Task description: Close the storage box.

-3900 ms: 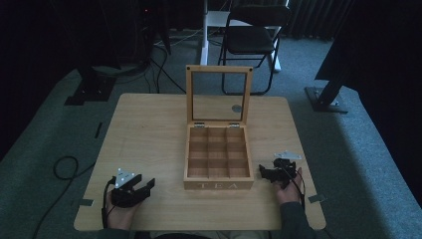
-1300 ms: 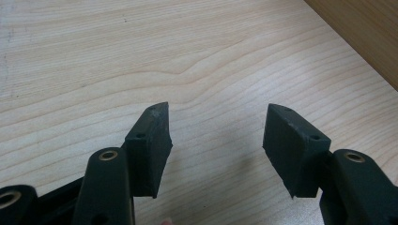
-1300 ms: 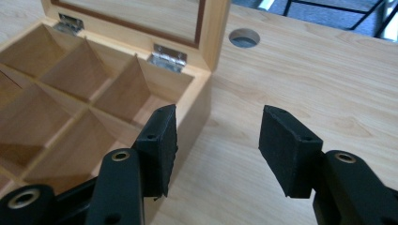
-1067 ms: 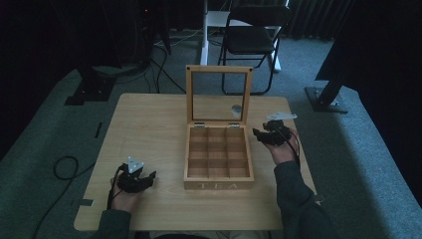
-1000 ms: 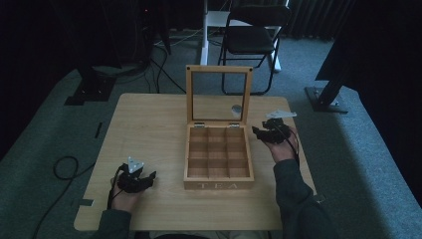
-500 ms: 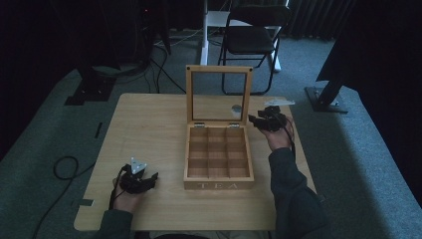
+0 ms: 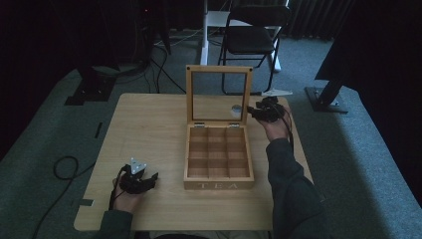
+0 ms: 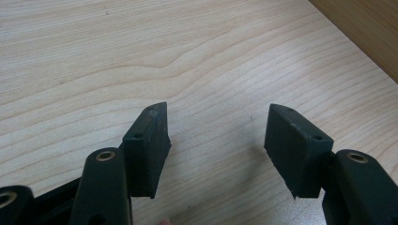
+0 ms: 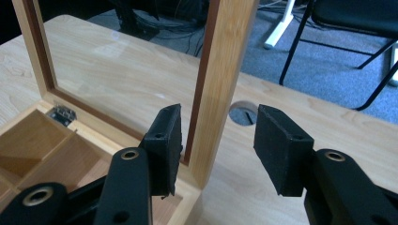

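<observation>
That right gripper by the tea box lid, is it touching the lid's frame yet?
Cannot tell. In the right gripper view the right gripper straddles the lid frame: a clear gap shows at one pad, but the other pad sits so close that contact is unclear.

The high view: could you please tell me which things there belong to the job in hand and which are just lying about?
In the job: tea box; its lid; right gripper, jaws either side of the lid's frame.
Lying about: left gripper; chair; floor cable.
</observation>
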A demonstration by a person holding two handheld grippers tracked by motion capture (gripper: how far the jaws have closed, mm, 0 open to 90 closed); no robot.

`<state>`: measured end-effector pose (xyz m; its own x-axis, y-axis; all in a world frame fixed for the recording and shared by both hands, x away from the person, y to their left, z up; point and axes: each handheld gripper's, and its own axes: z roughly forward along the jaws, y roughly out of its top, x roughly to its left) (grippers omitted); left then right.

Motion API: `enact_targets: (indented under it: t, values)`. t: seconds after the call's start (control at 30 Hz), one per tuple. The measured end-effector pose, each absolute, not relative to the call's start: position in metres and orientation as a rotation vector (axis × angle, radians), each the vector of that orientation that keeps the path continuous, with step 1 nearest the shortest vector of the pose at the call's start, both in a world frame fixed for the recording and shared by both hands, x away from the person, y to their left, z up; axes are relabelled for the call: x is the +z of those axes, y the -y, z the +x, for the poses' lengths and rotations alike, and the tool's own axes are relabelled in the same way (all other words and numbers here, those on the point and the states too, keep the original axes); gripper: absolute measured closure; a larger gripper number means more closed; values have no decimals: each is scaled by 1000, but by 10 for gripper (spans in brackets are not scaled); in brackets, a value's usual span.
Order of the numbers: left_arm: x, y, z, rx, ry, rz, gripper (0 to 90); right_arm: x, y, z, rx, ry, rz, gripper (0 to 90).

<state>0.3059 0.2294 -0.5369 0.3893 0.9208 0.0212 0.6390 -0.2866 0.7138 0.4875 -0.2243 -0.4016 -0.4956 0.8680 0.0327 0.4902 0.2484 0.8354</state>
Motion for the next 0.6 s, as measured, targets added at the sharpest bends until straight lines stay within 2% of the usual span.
enact_targets:
  t: [0.6]
  values:
    - [-535, -231, 303, 584, -1334, 2013, 407, -394, 209, 520, 1168, -2106, 1229, 452]
